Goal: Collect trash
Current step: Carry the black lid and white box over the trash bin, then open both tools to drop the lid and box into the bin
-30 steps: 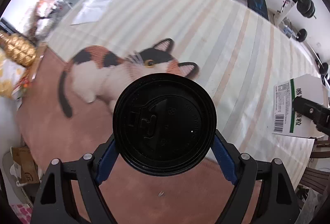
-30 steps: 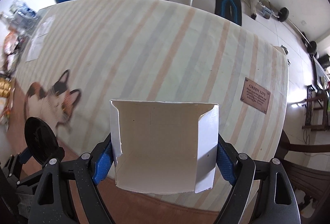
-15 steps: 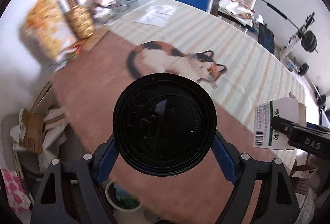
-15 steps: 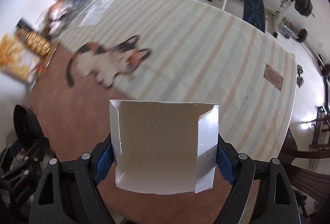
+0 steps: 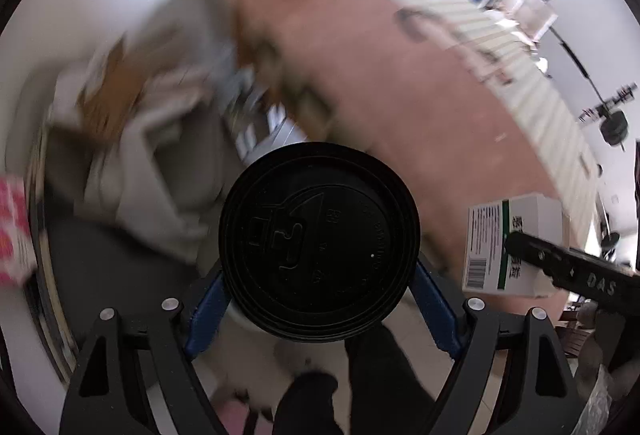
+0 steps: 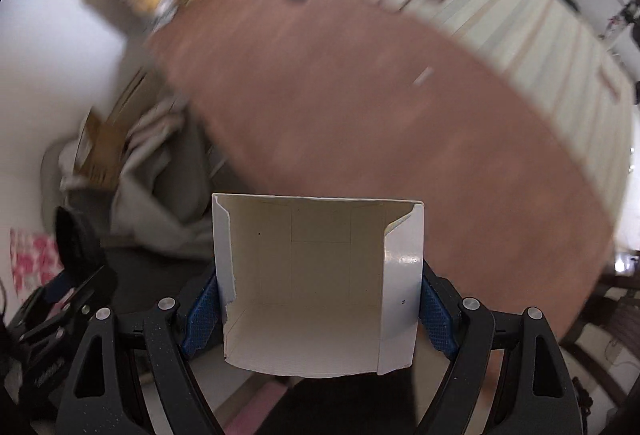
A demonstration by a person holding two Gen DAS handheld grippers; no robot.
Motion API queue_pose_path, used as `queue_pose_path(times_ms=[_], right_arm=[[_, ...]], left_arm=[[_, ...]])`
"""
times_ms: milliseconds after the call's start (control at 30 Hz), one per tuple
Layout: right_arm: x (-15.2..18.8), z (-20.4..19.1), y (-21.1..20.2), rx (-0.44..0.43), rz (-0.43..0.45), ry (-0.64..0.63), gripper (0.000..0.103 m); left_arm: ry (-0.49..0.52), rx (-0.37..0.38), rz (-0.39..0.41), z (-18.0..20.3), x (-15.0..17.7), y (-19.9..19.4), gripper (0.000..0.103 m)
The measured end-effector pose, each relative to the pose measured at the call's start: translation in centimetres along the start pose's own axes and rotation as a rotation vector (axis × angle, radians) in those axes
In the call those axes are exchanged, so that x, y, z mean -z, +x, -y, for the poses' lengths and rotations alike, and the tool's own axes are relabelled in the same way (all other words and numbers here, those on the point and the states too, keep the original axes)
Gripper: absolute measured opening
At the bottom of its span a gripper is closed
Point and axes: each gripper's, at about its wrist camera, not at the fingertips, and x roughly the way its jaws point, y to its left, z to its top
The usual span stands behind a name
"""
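Left wrist view: left gripper (image 5: 319, 309) clamped on a round black plastic cup lid (image 5: 319, 241), blue finger pads (image 5: 208, 299) pressing its rim from both sides, lid face turned to the camera and filling the middle of the frame. Behind it, heavily blurred, a brown-and-cream striped tablecloth (image 5: 420, 107) and a heap of grey cloth and cardboard (image 5: 132, 115) to the left. At right, held off the table, a white cardboard carton with green stripe and barcode (image 5: 508, 247), gripped by the black finger of the right gripper (image 5: 560, 267). Right wrist view: right gripper (image 6: 318, 309) closed on the same carton (image 6: 316, 283), seen here open-ended with its pale inside showing, blue pads (image 6: 434, 309) squeezing both side walls. Beyond, blurred, the brown part of the tablecloth (image 6: 380, 123). At far left edge, the left gripper (image 6: 60, 299) with the dark lid (image 6: 74, 247) seen edge-on.
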Motion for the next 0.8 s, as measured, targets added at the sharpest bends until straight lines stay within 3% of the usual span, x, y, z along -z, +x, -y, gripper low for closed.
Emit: queue_pose_path(times_ms=[133, 233, 467, 500, 567, 667, 733, 800], right_arm=[[5.0, -4.0, 7.6, -0.044, -0.14, -0.024, 0.086], [7.2, -5.2, 13.6, -0.075, -0.222, -0.007, 0.086], [10.4, -4.8, 30.8, -0.12, -0.361, 0.09, 0.086], [10.8, -4.5, 33.6, -0.127, -0.385, 0.112, 0.086], [11.4, -3.9, 39.1, -0.145, -0.442, 0.143, 0.086], [12.2, -3.5, 45.3, -0.151, -0.493, 0.158, 0.088], [12.4, -4.3, 49.0, -0.148, -0.525, 0.119, 0.091], [12.9, -4.9, 51.6, -0.16, -0.556, 0.091, 0.103]], left_arm=[[-0.078, 0.007, -0.131, -6.3, 3.7, 5.6, 0.083], [-0.156, 0.053, -0.227, -10.5, 6.2, 11.7, 0.084], [-0.316, 0.149, -0.367, -16.4, 10.8, 27.1, 0.087], [-0.334, 0.162, -0.374, -16.9, 11.3, 29.2, 0.088], [-0.37, 0.189, -0.401, -17.9, 12.7, 33.3, 0.103], [-0.384, 0.128, -0.426, -19.2, 14.3, 37.8, 0.103], [-0.403, 0.089, -0.411, -20.5, 15.2, 38.8, 0.103], [-0.442, 0.037, -0.375, -21.8, 16.3, 39.0, 0.103]])
